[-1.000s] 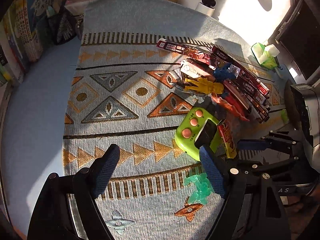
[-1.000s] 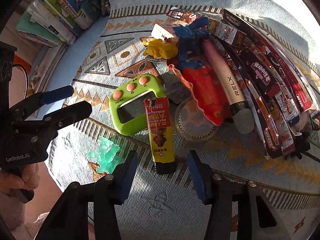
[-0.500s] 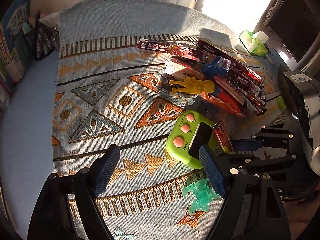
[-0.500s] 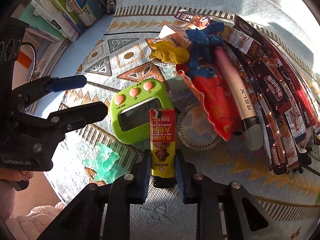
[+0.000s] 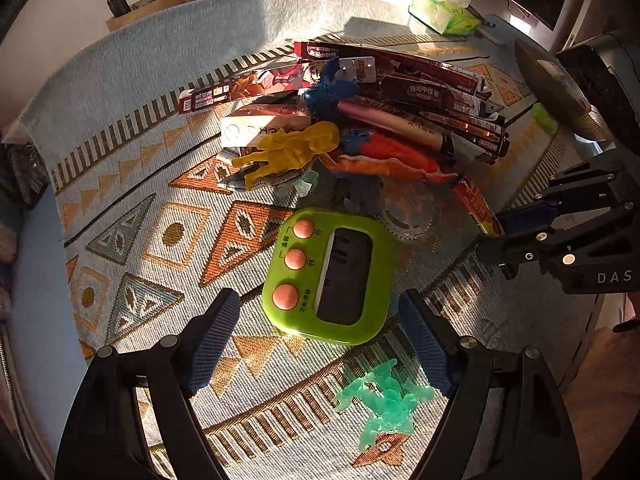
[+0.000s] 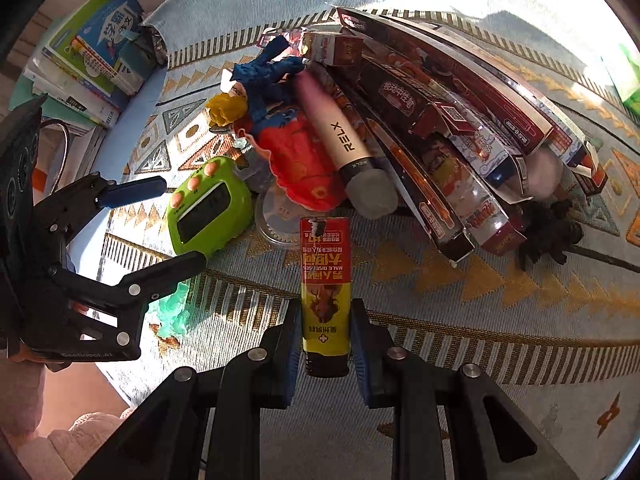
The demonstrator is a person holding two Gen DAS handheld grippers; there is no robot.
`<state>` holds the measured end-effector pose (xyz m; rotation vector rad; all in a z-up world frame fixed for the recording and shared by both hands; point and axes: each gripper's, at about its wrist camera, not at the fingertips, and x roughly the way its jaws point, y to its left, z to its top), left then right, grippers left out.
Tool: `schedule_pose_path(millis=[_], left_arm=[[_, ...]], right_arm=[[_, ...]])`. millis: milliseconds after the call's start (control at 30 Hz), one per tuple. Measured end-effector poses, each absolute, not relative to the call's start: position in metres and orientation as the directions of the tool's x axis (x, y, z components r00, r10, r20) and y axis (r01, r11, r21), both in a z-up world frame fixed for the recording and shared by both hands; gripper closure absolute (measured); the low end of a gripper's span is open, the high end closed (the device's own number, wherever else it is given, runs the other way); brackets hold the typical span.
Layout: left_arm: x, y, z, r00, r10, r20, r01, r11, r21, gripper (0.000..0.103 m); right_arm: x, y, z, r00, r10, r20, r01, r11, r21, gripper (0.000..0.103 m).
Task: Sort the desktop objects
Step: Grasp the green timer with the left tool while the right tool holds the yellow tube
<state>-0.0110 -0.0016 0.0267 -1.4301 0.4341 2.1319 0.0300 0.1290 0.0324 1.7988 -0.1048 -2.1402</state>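
The right hand-held gripper (image 6: pixel 326 344) is clamped on the lower end of a red and yellow tube (image 6: pixel 326 288), its blue pads pressed against both sides; the tube points away from the camera toward the heap of things on the patterned cloth (image 6: pixel 440 292) that covers the worktop. The left hand-held gripper (image 5: pixel 320 344) stands wide apart and holds nothing. Between and just beyond its fingers lies a green timer (image 5: pixel 332 276) with three pink buttons (screen dark, face up), and neither pad touches it. A pale green toy figure (image 5: pixel 384 400) lies on the cloth just beside the right-hand finger in that view.

Behind the timer the heap holds a yellow toy figure (image 5: pixel 292 152), a blue toy figure (image 5: pixel 330 94), an orange-red toy (image 6: pixel 300 160), a pink and cream pen-shaped case (image 6: pixel 340 132) and several long red packets (image 6: pixel 460 100) fanned out side by side. A clear round lid (image 6: pixel 276 216) sits between the timer and the top of the tube. Books (image 6: pixel 96 56) are stacked at the far left edge in the right wrist view, and a green tissue pack (image 5: pixel 444 12) sits at the back in the left one.
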Motion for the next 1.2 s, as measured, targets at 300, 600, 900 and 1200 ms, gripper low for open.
schedule_pose_path(millis=[300, 600, 900, 1200], left_arm=[[-0.019, 0.016, 0.014, -0.302, 0.231, -0.925, -0.635, -0.772, 0.014, 0.021], [-0.02, 0.01, 0.016, -0.326, 0.259, -0.909, -0.61, -0.792, -0.007, 0.02], [-0.024, 0.015, 0.016, -0.33, 0.255, -0.909, -0.599, -0.801, -0.007, 0.006], [-0.03, 0.005, 0.019, -0.336, 0.263, -0.905, -0.598, -0.802, -0.011, 0.002]], right_arm=[[0.034, 0.12, 0.032, -0.147, -0.283, -0.948, 0.242, -0.939, 0.243, 0.081], [0.029, 0.121, 0.03, -0.131, -0.288, -0.949, 0.242, -0.937, 0.251, 0.081], [0.024, 0.118, 0.031, -0.122, -0.27, -0.955, 0.269, -0.935, 0.23, 0.081], [0.024, 0.12, 0.032, -0.118, -0.264, -0.957, 0.282, -0.933, 0.222, 0.081]])
